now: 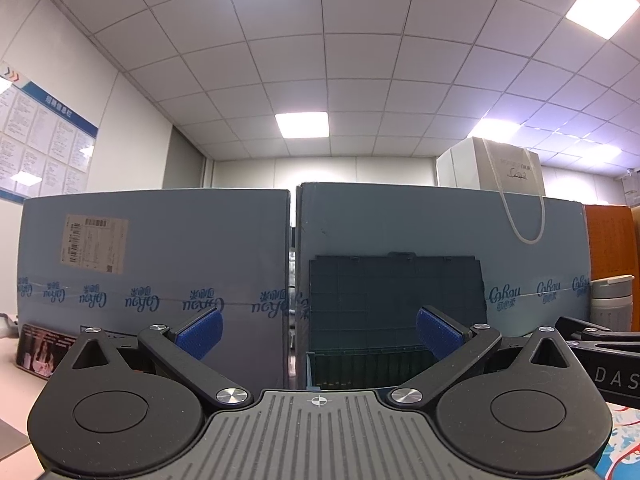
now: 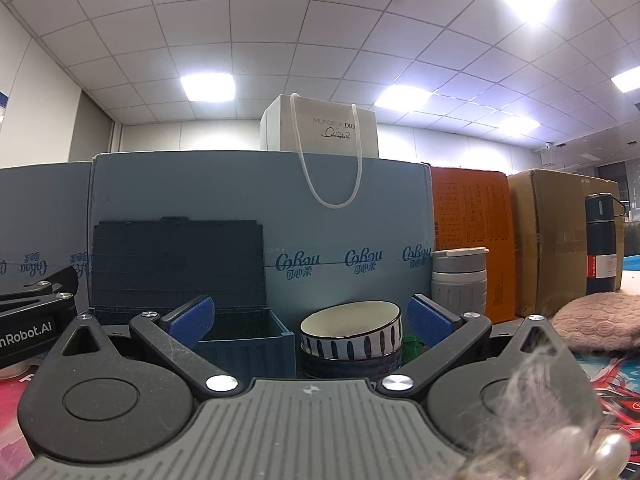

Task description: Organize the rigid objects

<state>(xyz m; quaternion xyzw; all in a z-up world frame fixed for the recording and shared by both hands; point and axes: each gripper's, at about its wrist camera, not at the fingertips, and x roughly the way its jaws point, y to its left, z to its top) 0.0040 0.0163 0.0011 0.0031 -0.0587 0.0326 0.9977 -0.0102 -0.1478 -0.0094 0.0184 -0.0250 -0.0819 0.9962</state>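
A dark blue storage box (image 2: pixel 244 340) with its lid (image 2: pixel 176 264) raised stands on the table; it also shows in the left wrist view (image 1: pixel 360 364). To its right, a white bowl with blue stripes (image 2: pixel 351 334) sits stacked on a darker bowl (image 2: pixel 348 366). A grey lidded cup (image 2: pixel 459 280) stands behind them, and shows in the left wrist view (image 1: pixel 611 298). My right gripper (image 2: pixel 310 322) is open and empty, facing the box and bowls. My left gripper (image 1: pixel 319 334) is open and empty, facing the box.
Large blue cartons (image 2: pixel 260 208) wall off the back, with a white paper bag (image 2: pixel 320 132) on top. An orange box (image 2: pixel 472 232), a brown carton (image 2: pixel 560 232), a dark flask (image 2: pixel 602 248) and a pink knitted item (image 2: pixel 600 320) are at the right. A green cap (image 2: pixel 412 348) sits beside the bowls.
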